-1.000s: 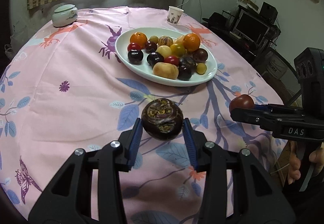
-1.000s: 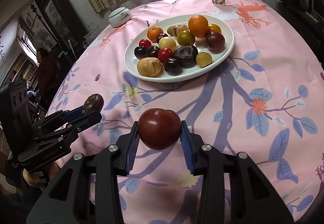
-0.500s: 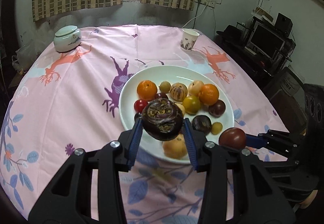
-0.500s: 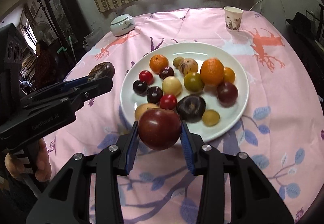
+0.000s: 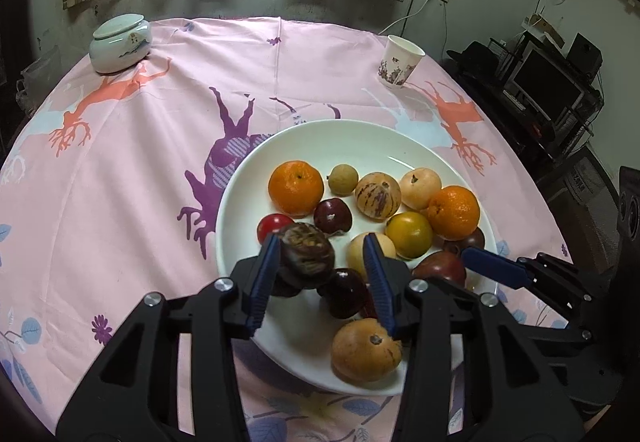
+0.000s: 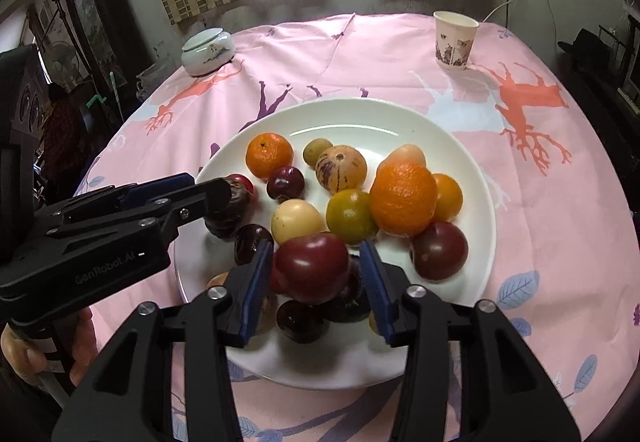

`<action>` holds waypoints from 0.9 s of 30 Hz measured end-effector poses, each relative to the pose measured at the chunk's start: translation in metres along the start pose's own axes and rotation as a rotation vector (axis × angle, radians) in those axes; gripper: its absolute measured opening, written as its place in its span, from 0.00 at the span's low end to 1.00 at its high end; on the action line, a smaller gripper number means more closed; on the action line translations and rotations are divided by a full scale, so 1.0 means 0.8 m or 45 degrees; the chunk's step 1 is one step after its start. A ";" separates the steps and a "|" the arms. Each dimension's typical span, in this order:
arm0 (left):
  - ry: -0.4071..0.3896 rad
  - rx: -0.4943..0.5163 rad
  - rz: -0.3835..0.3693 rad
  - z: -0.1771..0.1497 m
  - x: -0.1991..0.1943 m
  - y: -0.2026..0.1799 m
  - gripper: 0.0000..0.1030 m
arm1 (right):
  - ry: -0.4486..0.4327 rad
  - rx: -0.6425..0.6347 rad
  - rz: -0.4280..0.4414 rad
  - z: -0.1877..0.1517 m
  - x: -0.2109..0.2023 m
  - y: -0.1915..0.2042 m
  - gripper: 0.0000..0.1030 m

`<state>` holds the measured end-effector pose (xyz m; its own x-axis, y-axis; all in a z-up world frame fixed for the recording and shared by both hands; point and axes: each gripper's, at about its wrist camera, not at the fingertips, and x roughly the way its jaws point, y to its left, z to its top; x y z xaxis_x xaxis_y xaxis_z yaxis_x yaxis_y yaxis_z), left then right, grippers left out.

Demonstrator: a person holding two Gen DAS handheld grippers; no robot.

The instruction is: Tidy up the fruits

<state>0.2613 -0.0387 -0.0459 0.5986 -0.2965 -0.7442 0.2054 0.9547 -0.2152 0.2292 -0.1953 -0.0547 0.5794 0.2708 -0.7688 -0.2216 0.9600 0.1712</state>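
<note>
A white oval plate [image 5: 352, 146] [image 6: 360, 118] holds several fruits: oranges, plums, tomatoes, striped melons. My left gripper [image 5: 320, 274] is open over the plate's near left part; the dark purple passion fruit [image 5: 306, 254] rests against its left finger, apart from the right one. It also shows in the right wrist view [image 6: 230, 210]. My right gripper [image 6: 316, 282] is open over the plate's near side; the dark red tomato [image 6: 312, 266] sits between its jaws on other fruit, with a gap on the right. The tomato also shows in the left wrist view [image 5: 440, 268].
A paper cup [image 5: 398, 62] [image 6: 454, 40] stands at the far right of the pink floral tablecloth [image 5: 140, 182]. A pale lidded ceramic jar [image 5: 120, 42] [image 6: 208, 52] stands at the far left. Shelves with electronics [image 5: 548, 82] are beyond the table's right edge.
Both grippers moved forward and down over the plate. Both sets of jaws widened, letting go of the passion fruit and the tomato, which now rest among the plate's fruits.
</note>
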 end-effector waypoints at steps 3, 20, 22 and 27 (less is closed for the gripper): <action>-0.038 0.000 -0.004 0.001 -0.013 -0.002 0.63 | -0.058 0.000 -0.040 0.000 -0.015 0.000 0.63; -0.143 -0.008 0.132 -0.081 -0.105 -0.028 0.98 | -0.028 -0.051 -0.147 -0.072 -0.070 0.011 0.99; -0.124 0.023 0.141 -0.100 -0.110 -0.037 0.98 | -0.026 -0.025 -0.147 -0.081 -0.078 0.007 0.99; -0.122 0.035 0.169 -0.124 -0.133 -0.047 0.98 | 0.006 -0.009 -0.168 -0.102 -0.091 0.007 0.99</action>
<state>0.1132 -0.0402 -0.0209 0.6929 -0.1698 -0.7008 0.1400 0.9851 -0.1003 0.1218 -0.2152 -0.0477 0.5999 0.1418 -0.7874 -0.1490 0.9868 0.0641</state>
